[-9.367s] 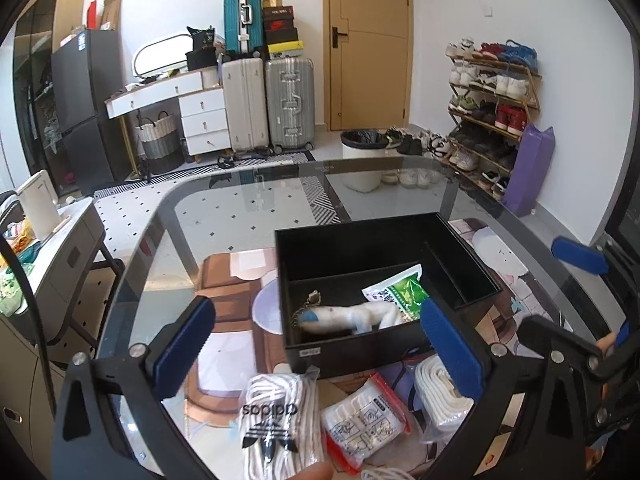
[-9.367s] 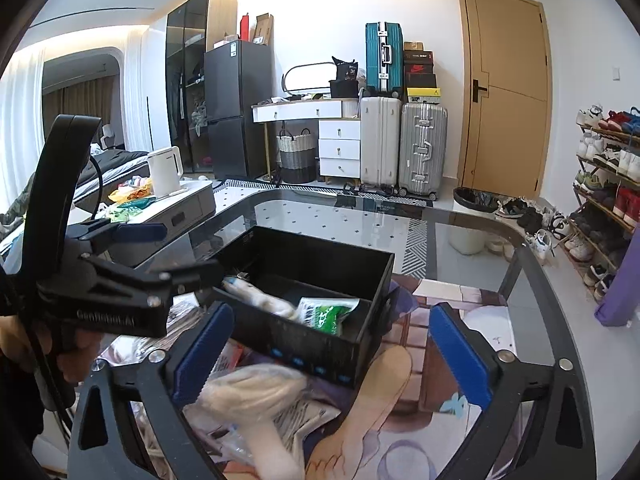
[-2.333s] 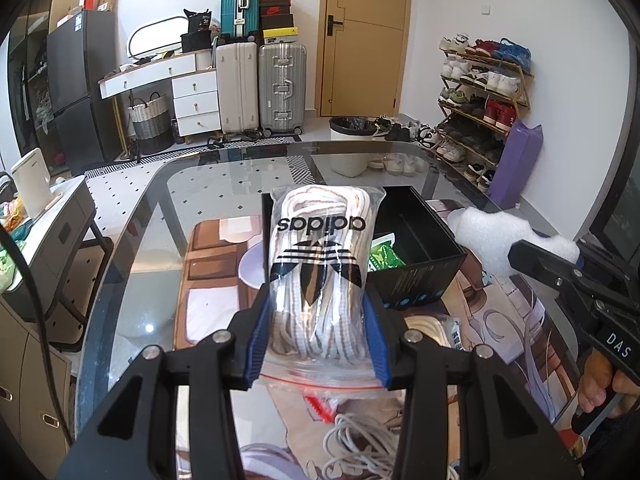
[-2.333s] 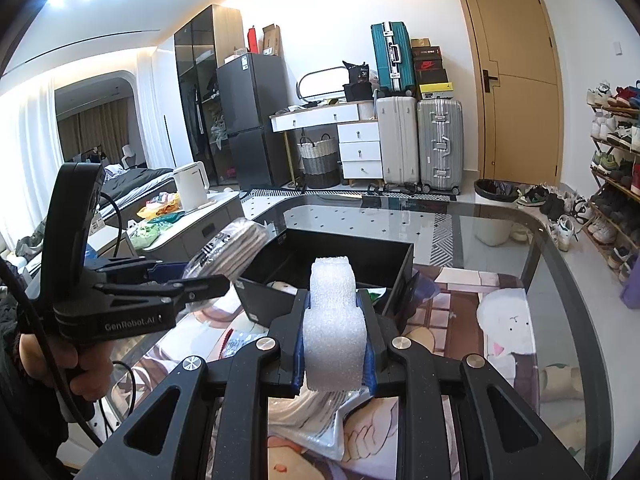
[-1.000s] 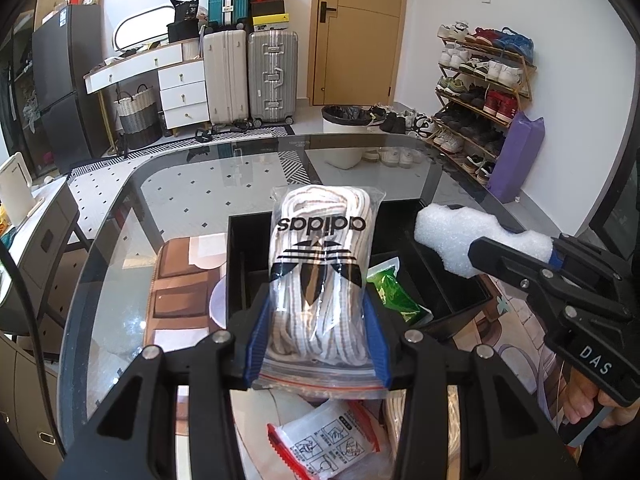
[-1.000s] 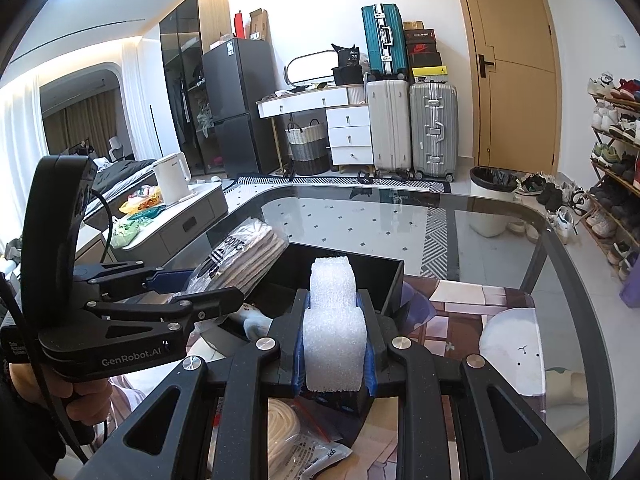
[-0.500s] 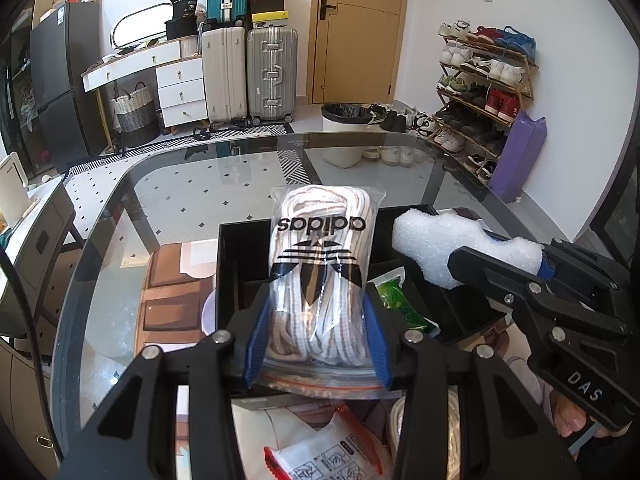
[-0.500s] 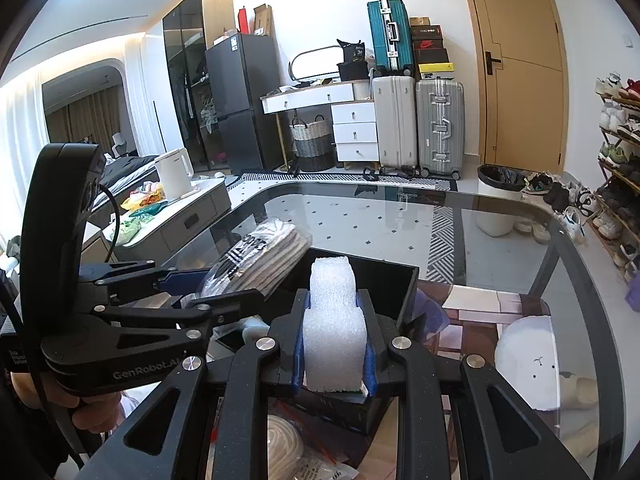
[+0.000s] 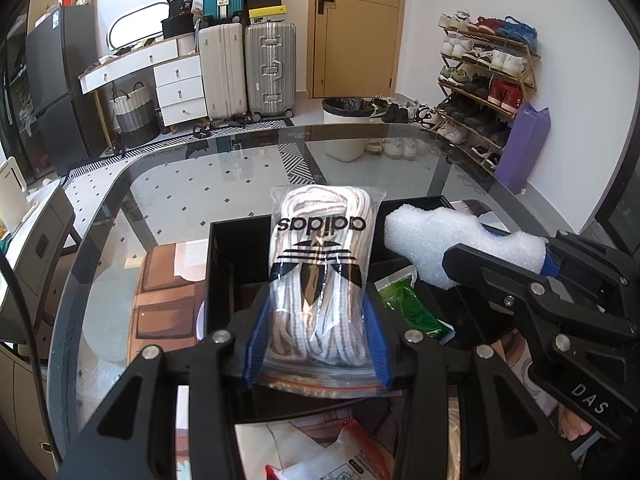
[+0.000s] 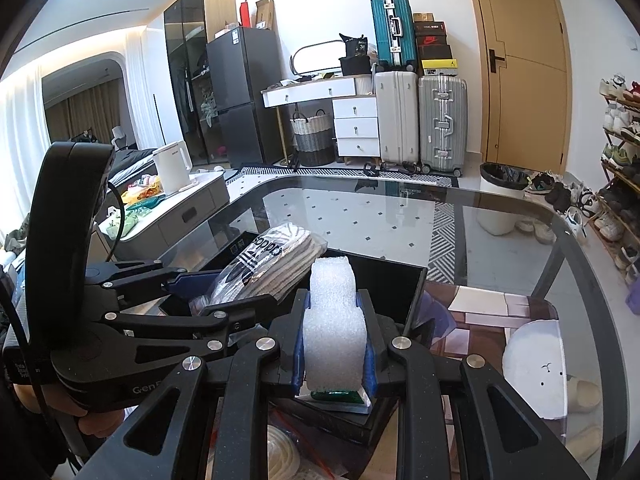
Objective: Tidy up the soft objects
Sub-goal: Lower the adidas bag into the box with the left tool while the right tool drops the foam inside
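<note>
White foam block (image 10: 334, 320) sits clamped in the right gripper (image 10: 334, 344); the left gripper (image 9: 316, 332) pinches the bagged laces (image 9: 320, 264). Both hang at centre frame over the black box (image 9: 224, 240); lower well inside before letting go

"adidas" on lace bag (image 9: 320, 268); "DAS" on right gripper (image 9: 500, 256); "GenR" on left gripper (image 10: 256, 276).

Glass table (image 9: 168, 184) – black box (image 9: 224, 240), packets (image 9: 344, 456) on it
</note>
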